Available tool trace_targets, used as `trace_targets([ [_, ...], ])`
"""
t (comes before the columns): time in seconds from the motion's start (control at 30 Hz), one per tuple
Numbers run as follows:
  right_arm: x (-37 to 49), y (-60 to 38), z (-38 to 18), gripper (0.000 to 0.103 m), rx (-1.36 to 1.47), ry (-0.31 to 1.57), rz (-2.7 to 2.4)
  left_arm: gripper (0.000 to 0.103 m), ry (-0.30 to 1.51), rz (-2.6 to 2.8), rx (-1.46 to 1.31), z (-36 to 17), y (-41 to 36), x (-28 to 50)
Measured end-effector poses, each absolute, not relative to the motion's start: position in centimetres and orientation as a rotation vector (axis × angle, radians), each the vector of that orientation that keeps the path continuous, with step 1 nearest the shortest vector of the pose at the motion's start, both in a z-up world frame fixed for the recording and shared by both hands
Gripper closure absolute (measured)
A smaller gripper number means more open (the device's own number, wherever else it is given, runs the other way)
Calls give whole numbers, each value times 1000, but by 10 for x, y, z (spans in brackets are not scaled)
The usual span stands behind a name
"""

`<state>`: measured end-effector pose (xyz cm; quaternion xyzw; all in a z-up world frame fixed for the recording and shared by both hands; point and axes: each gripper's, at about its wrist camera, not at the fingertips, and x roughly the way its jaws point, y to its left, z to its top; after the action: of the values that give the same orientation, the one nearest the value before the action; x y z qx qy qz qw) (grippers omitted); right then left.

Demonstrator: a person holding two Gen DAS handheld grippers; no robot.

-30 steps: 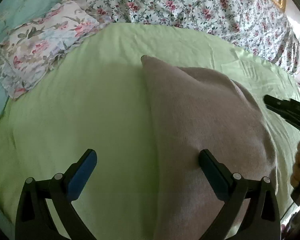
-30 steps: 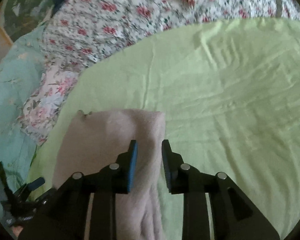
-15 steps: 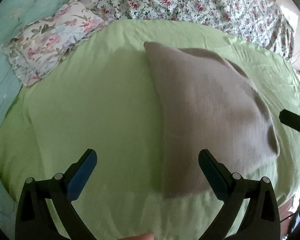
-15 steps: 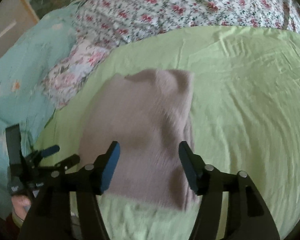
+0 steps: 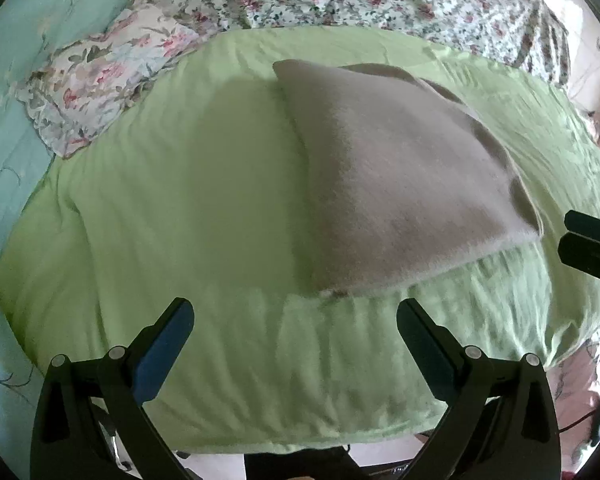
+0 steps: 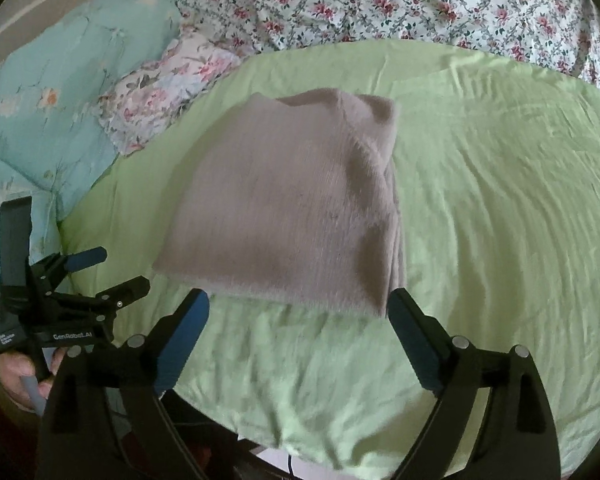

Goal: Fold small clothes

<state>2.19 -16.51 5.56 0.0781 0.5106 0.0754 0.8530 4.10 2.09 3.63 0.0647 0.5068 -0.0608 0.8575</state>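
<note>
Left gripper point(image 5: 294, 330): nearest the camera, spread wide and holding nothing. A second ago one finger lay on the cloth; now both hang over bare sheet, short of the cloth's near edge.

Right gripper point(image 6: 298, 320): also spread and empty. A second ago it was nearly shut at the cloth's edge; it has let go and pulled back toward 6 o'clock.

Cloth point(image 6: 292, 204): grey-pink knit, folded into a rough rectangle, lying flat on the sheet just beyond both grippers. In the left view it runs from centre toward 2 o'clock; in the right view it sits at centre, with layered edges stacked along its 3 o'clock side.

Sheet point(image 5: 172, 208): green, wrinkled, spread over the bed under the cloth.

Pillow point(image 5: 100, 88): floral, at 10 o'clock, well apart from the cloth.

Quilt point(image 6: 420, 4): floral, farthest, at 12 o'clock.

Meaning: release and retreat by both grippers suggest this fold is done; the cloth looks compact, perhaps finished or awaiting one last fold.
</note>
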Motion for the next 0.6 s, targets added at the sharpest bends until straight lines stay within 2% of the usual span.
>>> trace_targets([
  [0.6,5,-152,57,4,113,1089,145,1,1020,-137,161,55,15,26],
])
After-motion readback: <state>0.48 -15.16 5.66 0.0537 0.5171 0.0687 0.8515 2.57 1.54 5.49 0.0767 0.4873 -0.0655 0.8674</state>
